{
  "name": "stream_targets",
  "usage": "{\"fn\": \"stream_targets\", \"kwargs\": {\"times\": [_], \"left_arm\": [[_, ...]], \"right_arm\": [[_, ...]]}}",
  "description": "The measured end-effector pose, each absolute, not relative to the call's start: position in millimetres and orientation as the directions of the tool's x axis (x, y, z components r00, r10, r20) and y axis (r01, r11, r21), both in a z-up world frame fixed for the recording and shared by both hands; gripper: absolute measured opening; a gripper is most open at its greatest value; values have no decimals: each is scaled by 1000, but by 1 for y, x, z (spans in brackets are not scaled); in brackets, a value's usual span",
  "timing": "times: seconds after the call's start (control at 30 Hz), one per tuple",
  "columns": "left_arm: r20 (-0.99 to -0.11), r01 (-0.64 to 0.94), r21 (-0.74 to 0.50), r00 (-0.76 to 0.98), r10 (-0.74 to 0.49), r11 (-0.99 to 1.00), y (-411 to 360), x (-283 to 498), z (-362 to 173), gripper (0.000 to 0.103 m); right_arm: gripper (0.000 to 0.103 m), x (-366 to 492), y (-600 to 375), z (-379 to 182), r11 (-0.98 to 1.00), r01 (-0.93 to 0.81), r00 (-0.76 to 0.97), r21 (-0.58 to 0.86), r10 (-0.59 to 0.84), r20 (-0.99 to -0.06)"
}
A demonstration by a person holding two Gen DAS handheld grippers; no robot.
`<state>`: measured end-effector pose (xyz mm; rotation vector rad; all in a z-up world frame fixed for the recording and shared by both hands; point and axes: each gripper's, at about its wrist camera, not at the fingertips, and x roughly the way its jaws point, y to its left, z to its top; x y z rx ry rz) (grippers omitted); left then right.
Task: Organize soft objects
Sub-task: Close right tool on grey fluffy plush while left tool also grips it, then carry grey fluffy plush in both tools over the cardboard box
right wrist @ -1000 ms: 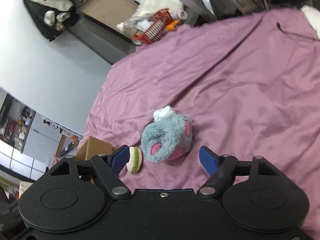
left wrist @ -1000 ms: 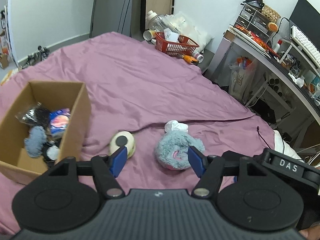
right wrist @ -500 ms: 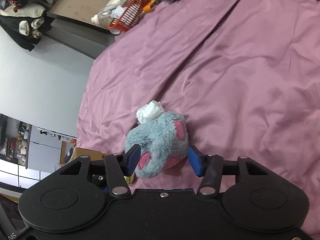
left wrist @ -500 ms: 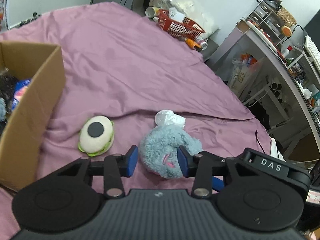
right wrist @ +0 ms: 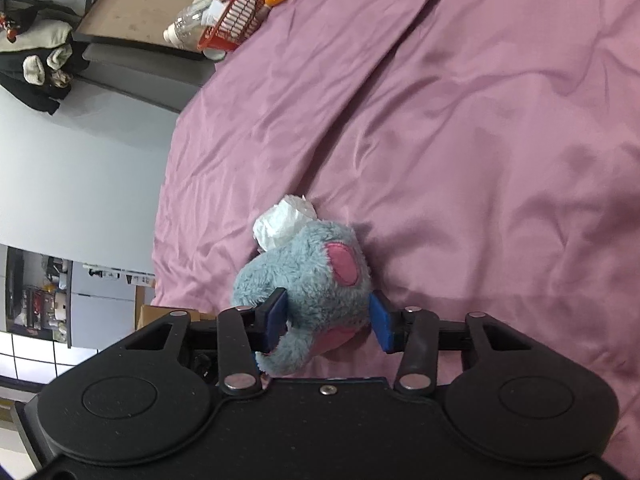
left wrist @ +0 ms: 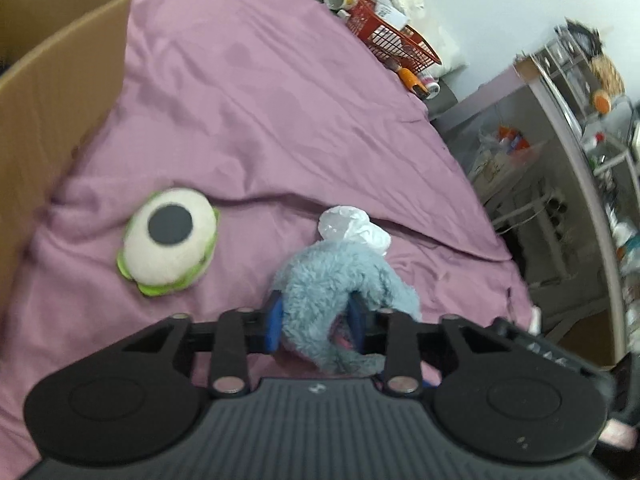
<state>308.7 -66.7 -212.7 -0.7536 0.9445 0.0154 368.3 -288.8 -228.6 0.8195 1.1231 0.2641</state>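
A fluffy grey-blue plush [left wrist: 340,280] with pink patches and a white tuft lies on the purple bedsheet [left wrist: 248,112]. My left gripper [left wrist: 316,322] is shut on one side of it, its blue pads pressed into the fur. My right gripper [right wrist: 328,320] is shut on the same plush [right wrist: 316,276] from another side. A round white plush with a black spot and green rim [left wrist: 170,240] lies to the left of it. The cardboard box [left wrist: 52,92] stands at the far left; its inside is hidden.
A red basket [left wrist: 392,46] with bottles and clutter sits past the bed's far corner, also in the right wrist view [right wrist: 236,20]. A desk with shelves and bags [left wrist: 560,152] runs along the right of the bed.
Both grippers moved in on the grey-blue plush and closed on it. The left view shifted right, so the box slid to the frame's left edge.
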Motion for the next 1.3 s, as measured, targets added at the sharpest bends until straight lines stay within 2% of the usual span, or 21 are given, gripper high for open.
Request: {"fn": "stream_targets", "kwargs": {"times": [0.07, 0.27, 0.6, 0.83, 1.3], "left_arm": [[-732, -334, -587, 608, -307, 737, -66, 306, -213, 28], [-731, -338, -586, 612, -302, 736, -64, 296, -205, 27], [-730, -318, -560, 626, -274, 765, -56, 263, -168, 27], [-694, -287, -578, 665, -275, 764, -44, 234, -139, 27], [-657, -283, -549, 727, -197, 786, -7, 188, -86, 27]], "right_arm": [[33, 369, -286, -230, 690, 189, 435, 699, 579, -689], [27, 363, -282, -223, 710, 144, 453, 689, 572, -684], [25, 335, -275, -200, 702, 77, 447, 708, 610, -654], [25, 314, -260, -167, 722, -15, 480, 691, 612, -629], [25, 281, -209, -116, 726, -124, 507, 676, 632, -586]]}}
